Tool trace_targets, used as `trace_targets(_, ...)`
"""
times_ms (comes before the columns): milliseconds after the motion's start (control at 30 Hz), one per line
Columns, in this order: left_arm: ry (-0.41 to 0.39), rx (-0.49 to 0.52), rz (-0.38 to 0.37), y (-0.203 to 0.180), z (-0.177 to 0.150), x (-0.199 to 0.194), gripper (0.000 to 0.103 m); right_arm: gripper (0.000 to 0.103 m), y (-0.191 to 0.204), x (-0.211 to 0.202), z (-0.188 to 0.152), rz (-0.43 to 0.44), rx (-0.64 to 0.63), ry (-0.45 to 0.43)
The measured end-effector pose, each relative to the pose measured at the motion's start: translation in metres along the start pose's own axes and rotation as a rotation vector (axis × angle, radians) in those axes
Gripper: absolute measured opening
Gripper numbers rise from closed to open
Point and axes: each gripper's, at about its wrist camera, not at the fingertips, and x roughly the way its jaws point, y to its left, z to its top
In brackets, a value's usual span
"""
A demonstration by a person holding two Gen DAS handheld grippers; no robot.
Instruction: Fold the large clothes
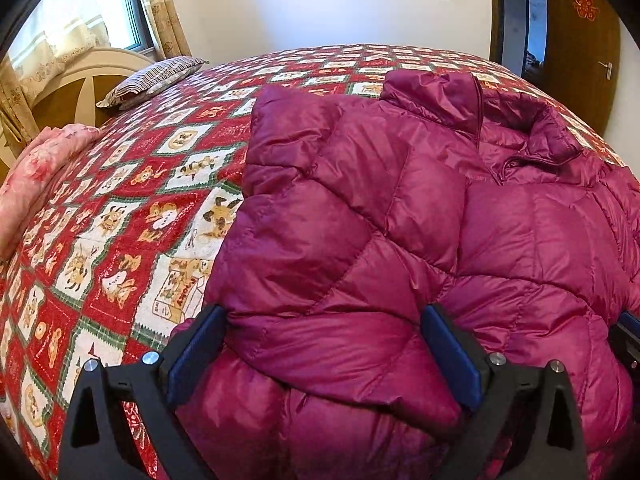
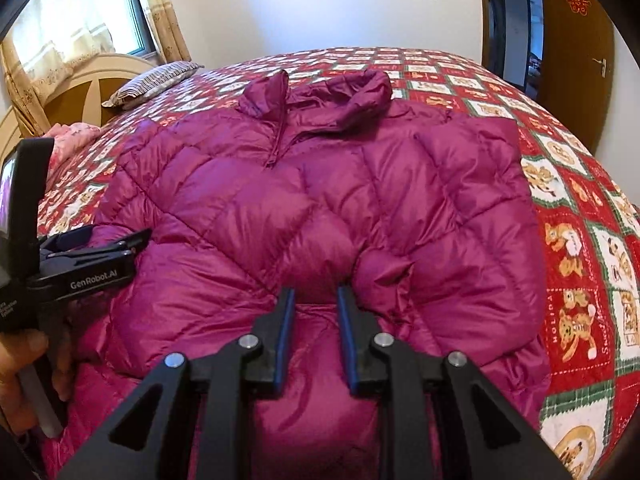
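A magenta quilted puffer jacket [image 1: 400, 208] lies front up on the bed, collar [image 2: 320, 88] at the far end and both sleeves folded in over its front. My left gripper [image 1: 323, 312] is open wide at the jacket's near left part, with a thick puff of fabric between its blue pads [image 1: 196, 352] but not squeezed. My right gripper [image 2: 314, 292] has its jaws narrow, and its pads press a fold of the jacket [image 2: 360, 184] near its near middle. The left gripper [image 2: 120, 246] also shows side-on at the left edge of the right wrist view, held by a hand [image 2: 24, 364].
The red patchwork quilt [image 1: 120, 220] with animal squares covers the whole bed. A striped pillow [image 1: 156, 80] and a pink folded blanket [image 1: 36, 176] lie at the far left by the headboard [image 1: 72, 84]. A brown door [image 2: 576, 48] stands at the far right.
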Motion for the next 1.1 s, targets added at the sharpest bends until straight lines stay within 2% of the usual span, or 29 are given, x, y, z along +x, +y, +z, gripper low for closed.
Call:
trace_targets(167,0.016,-0.037,-0.025,0.013,0.008,-0.018,0.099,0.024,0.003,-0.009,0.004,-0.008,-0.027,-0.009)
trace_targets(300,-0.089,-0.045,-0.059,0.028,0.036,-0.06,0.099,0.027,-0.008,-0.045,0.023,0.001,-0.005,-0.133)
trace_targets(367,-0.121,-0.033,-0.06,0.03,0.056,-0.063,0.099,0.027,-0.021,-0.051,0.041,-0.04,0.026,-0.161)
trace_targets(467,-0.118,-0.076,0.001,0.037,0.086,-0.038,0.099,0.027,-0.048,-0.048,0.064,-0.144,0.129,-0.194)
trace_targets(567,-0.068,-0.101,0.041,0.04,0.103,0.001,0.099,0.027,-0.068,-0.034,0.075,-0.161,0.21,-0.182)
trace_targets(767,0.034,-0.062,0.094,0.024,0.085,0.06,0.099,0.027,-0.074,0.02,0.073,-0.158,0.157,-0.064)
trace_targets(1100,0.05,-0.091,0.081,0.021,0.075,0.076,0.099,0.027,-0.082,0.035,0.062,-0.127,0.18,-0.043)
